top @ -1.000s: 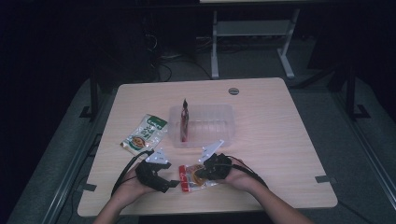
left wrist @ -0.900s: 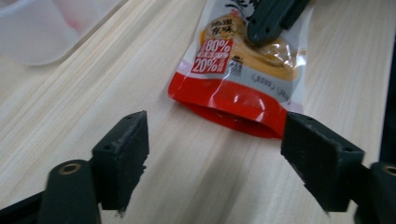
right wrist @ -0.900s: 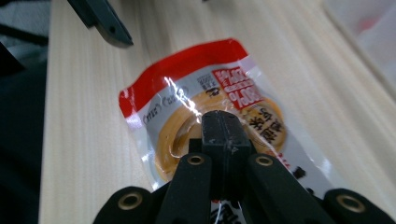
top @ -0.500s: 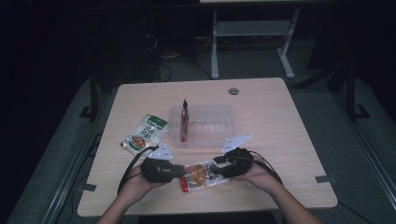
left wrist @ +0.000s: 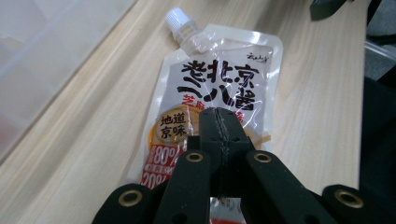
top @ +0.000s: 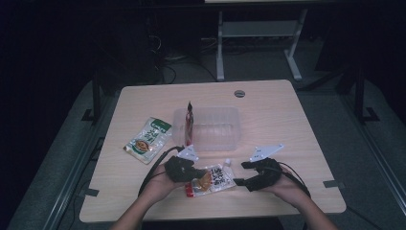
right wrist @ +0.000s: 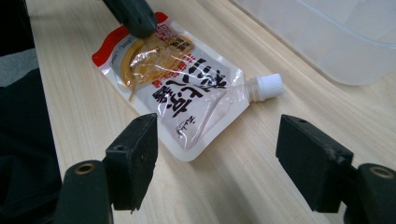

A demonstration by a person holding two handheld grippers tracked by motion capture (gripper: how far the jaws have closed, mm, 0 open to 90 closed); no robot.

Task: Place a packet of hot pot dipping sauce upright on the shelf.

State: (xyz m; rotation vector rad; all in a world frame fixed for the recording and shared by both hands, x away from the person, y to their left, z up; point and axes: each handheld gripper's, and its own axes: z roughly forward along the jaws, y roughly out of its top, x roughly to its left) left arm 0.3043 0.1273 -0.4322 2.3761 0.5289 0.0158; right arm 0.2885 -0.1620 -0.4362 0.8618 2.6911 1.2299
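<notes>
At the left of the table (top: 287,105) lies a green snack packet (top: 147,139), flat and well apart from the work. Beside it, further in, stands a clear plastic box (top: 213,127) with a dark red packet (top: 189,122) upright against its left wall. In front of the box, near the person's edge, the left gripper (top: 194,170) has just closed its jaws tight on the lower end of the spouted sauce pouch (top: 213,179), which lies flat, white cap (left wrist: 179,18) toward the box. Just right of the pouch, the right gripper (top: 244,173) has just been opening; its jaws stand wide, nothing between them.
</notes>
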